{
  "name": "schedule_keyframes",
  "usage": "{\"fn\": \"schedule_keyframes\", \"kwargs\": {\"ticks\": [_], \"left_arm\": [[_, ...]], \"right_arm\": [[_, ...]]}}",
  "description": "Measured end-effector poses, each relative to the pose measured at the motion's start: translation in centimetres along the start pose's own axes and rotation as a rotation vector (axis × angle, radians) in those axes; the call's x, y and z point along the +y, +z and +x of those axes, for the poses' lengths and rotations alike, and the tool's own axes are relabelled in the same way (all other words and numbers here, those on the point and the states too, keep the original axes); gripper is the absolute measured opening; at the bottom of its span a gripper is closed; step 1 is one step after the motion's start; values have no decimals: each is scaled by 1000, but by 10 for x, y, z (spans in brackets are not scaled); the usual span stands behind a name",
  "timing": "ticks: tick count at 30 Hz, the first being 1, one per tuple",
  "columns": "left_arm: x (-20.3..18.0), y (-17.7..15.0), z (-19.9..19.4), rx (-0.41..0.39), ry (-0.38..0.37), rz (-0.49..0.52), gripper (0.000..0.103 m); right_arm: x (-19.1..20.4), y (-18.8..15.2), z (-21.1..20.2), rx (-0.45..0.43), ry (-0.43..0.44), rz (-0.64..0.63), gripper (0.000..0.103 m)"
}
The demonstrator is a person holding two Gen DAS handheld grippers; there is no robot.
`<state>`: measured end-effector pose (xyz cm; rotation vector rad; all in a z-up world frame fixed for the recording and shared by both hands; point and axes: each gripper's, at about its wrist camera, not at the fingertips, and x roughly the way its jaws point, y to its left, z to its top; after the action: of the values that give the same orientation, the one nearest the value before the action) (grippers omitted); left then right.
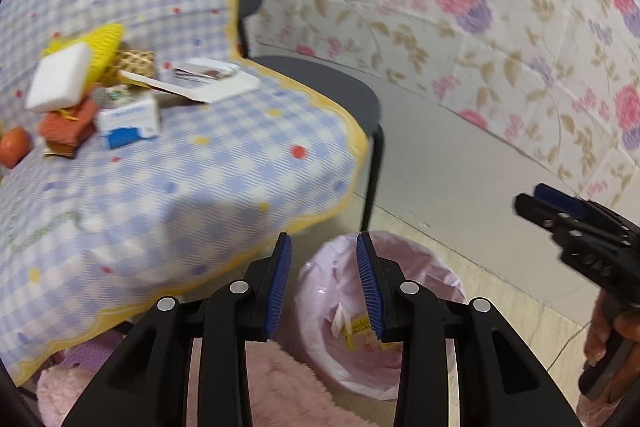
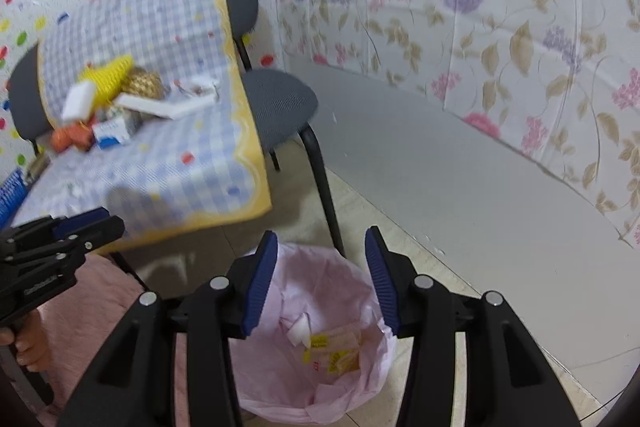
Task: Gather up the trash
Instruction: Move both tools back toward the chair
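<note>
A bin with a pink liner [image 1: 424,257] [image 2: 280,387] stands on the floor beside the table. Inside lie a yellow wrapper [image 2: 340,351] [image 1: 360,325] and a white scrap [image 2: 298,333]. My left gripper [image 1: 323,239] hangs open over the bin's rim with nothing between its blue pads. My right gripper [image 2: 322,235] is open above the bin mouth, also empty. On the table sits a trash pile: a white foam block [image 1: 60,75] [image 2: 78,101], yellow mesh [image 1: 106,43], a white-and-blue box [image 1: 128,121] [image 2: 112,133], and white card [image 1: 208,87].
The table wears a blue checked cloth [image 1: 200,187] with a yellow edge. A grey chair [image 1: 320,83] [image 2: 276,99] stands behind the bin, one leg close to its rim. An orange [image 1: 14,145] lies by the pile. Pink fleece [image 1: 280,379] is below the grippers. Floral sheeting lines the wall.
</note>
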<state>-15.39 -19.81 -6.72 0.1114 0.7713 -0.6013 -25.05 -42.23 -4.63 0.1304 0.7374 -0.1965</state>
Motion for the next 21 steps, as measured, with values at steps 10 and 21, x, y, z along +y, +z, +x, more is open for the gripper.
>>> {"fn": "schedule_keyframes", "kwargs": {"ticks": [10,21], "left_arm": [[36,10,-43,-55,83,-34,39],[111,24,-75,-89,245,-141,55]], "right_arm": [[49,24,-11,-19,104,-70,45],[125,66,14,-43,163,-218,54]]}}
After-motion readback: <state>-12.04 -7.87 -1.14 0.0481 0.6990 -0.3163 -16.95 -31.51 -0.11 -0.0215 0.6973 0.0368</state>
